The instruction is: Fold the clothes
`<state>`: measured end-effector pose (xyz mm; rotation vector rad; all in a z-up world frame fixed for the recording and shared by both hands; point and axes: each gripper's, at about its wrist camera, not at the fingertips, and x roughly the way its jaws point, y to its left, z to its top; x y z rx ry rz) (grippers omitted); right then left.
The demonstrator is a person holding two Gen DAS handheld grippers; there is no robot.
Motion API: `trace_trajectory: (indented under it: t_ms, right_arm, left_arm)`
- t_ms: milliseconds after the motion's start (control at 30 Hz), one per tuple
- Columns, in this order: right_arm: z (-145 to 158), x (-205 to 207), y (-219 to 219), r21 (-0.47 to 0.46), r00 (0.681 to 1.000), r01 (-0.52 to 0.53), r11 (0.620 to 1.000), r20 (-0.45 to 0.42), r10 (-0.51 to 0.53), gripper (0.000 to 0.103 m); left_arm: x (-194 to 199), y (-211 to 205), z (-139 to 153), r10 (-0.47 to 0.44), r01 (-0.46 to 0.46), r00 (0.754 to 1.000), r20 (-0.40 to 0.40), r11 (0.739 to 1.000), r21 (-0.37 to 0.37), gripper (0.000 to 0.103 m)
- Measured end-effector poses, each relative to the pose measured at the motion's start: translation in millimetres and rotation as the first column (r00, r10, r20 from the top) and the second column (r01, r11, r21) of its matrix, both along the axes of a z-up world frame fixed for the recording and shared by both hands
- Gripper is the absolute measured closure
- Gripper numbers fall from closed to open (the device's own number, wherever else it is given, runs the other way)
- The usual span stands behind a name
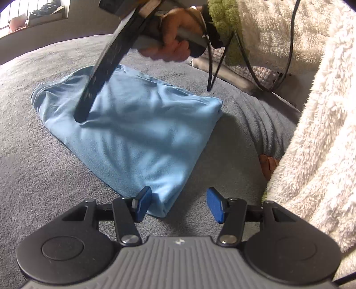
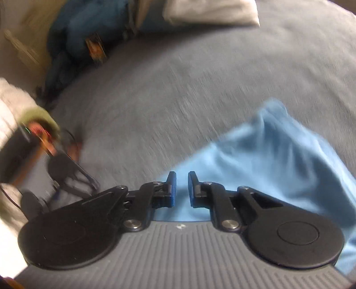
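A folded light blue garment [image 1: 133,129] lies on the grey blanket [image 1: 44,166]. My left gripper [image 1: 180,205] is open at the garment's near corner, one pad touching its edge and nothing held between the pads. My right gripper [image 1: 81,116], held by a hand [image 1: 173,42], comes down steeply from above, and its tip presses into the garment's far left part. In the blurred right wrist view, the right gripper [image 2: 182,189] has its pads a narrow gap apart over the garment [image 2: 267,160]. Blue cloth shows in that gap, and a grip on it is not clear.
The person's fluffy white robe [image 1: 311,133] fills the right side, with black cables [image 1: 222,62] hanging near the bed edge. A white pillow [image 2: 211,11] and dark blue items [image 2: 89,26] lie at the far end of the grey blanket [image 2: 178,89].
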<state>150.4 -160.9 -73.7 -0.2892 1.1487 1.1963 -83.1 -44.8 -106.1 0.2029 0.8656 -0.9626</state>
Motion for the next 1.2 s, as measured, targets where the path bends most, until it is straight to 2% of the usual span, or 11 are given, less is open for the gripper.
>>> trace_trajectory:
  t_ms: [167,233,400,600,667,767,867,933,1100,1133,1200]
  right_arm:
    - [-12.5,24.0,-16.3,0.097,0.964,0.256,0.962,0.047,-0.261,0.1]
    - [-9.8,32.5,-28.5,0.109,0.91,0.378,0.919,0.14,-0.391,0.099]
    - [13.6,31.8,-83.2,0.222,0.766,0.588,0.778,0.158,-0.624,0.093]
    - [13.8,11.5,-95.1,0.23,0.847,0.497,0.837,0.08,-0.525,0.093]
    - [0.3,17.4,-95.3,0.193,0.84,0.514,0.835,0.085,-0.537,0.093]
    - [-18.6,32.9,-121.3,0.192,0.74,0.642,0.743,0.102,-0.665,0.093]
    - [-28.2,47.4,-163.0,0.231,0.57,0.793,0.564,0.045,-0.82,0.093]
    - [-23.0,43.2,-181.9,0.267,0.529,0.814,0.515,0.023,-0.848,0.091]
    - [-23.9,36.2,-163.0,0.318,0.706,0.69,0.65,-0.097,-0.702,0.091]
    - [-26.7,35.8,-158.4,0.317,0.728,0.671,0.67,-0.115,-0.676,0.091]
    - [-41.4,38.1,-152.3,0.27,0.72,0.687,0.674,-0.125,-0.683,0.092]
  left_arm:
    - [0.0,-0.6,2.0,0.001,-0.001,1.0,0.002,1.0,0.013,0.047]
    - [1.4,1.2,5.7,0.005,-0.005,1.0,-0.017,1.0,0.014,0.047]
    - [32.5,33.0,32.0,0.102,-0.111,0.992,-0.078,0.988,-0.111,0.047]
    - [110.1,29.1,38.6,0.223,-0.219,0.975,0.011,0.967,-0.131,0.052]
    - [137.8,24.5,26.4,0.275,-0.271,0.961,0.012,0.955,-0.122,0.057]
    - [179.3,17.7,8.0,0.351,-0.348,0.936,0.015,0.931,-0.11,0.06]
    - [210.6,18.3,-3.2,0.419,-0.416,0.908,-0.005,0.901,-0.124,0.073]
    - [215.7,27.4,-1.9,0.446,-0.449,0.893,-0.057,0.878,-0.164,0.068]
    - [229.1,42.3,-5.5,0.485,-0.517,0.855,-0.18,0.824,-0.231,0.06]
    - [231.8,45.2,-6.2,0.491,-0.53,0.847,-0.205,0.812,-0.243,0.061]
    - [237.1,51.2,-7.7,0.501,-0.558,0.827,-0.255,0.786,-0.266,0.066]
